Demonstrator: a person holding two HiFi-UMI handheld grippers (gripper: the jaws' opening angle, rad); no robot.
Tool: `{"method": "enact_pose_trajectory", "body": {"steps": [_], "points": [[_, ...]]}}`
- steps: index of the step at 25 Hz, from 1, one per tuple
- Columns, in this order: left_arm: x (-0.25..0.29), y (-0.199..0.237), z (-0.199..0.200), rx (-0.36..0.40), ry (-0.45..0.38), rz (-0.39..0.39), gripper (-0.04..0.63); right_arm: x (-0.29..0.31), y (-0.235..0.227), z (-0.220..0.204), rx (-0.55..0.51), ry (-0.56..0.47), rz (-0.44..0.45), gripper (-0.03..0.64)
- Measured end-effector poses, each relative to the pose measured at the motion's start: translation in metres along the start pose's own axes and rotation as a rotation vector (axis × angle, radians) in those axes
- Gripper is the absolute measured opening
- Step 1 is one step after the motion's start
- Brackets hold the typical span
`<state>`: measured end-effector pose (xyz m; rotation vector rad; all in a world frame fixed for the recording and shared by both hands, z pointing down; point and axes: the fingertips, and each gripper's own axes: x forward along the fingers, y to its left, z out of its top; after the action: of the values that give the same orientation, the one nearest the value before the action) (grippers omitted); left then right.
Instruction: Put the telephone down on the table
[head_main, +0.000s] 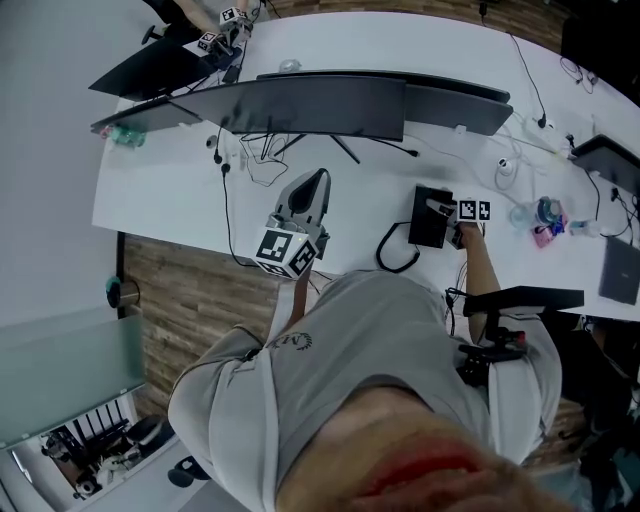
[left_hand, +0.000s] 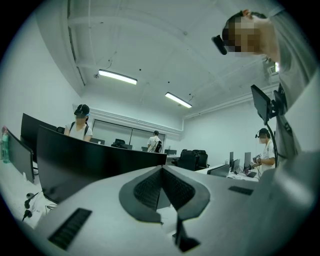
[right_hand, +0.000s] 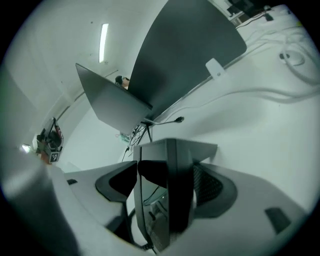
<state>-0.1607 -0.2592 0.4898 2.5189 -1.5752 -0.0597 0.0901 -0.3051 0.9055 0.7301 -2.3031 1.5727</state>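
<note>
Grey jaws of the right gripper (head_main: 441, 208) stand spread around the black telephone (head_main: 428, 222), which seems to rest on the white table (head_main: 360, 200). Placement looks done; only backing away is left. The left gripper (head_main: 311, 188) hangs pressed together, empty.

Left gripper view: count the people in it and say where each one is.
4. A person behind the dark monitors at left, another far back at centre, a third at far right, and the gripper's holder at top right. Monitors may hide others.
</note>
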Motion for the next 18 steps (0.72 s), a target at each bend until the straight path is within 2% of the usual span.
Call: {"method": "enact_pose_trajectory", "body": {"steps": [5,7,12,18], "points": [[0.001,0.001,-0.002,-0.001,0.001,0.001,0.009,-0.022,-0.002,0.002,-0.047,0.013,-0.139,0.327],[0.001,0.001,-0.004,-0.004,0.003,0.000,0.009,-0.036,-0.003,0.006,-0.039,-0.017,-0.190,0.327],[0.005,-0.001,-0.007,-0.013,0.005,-0.013,0.009,-0.079,0.008,0.039,-0.034,-0.188,-0.268,0.327],[0.016,-0.013,-0.006,-0.022,-0.018,-0.054,0.009,-0.146,0.056,0.105,-0.124,-0.427,-0.322,0.327]]}}
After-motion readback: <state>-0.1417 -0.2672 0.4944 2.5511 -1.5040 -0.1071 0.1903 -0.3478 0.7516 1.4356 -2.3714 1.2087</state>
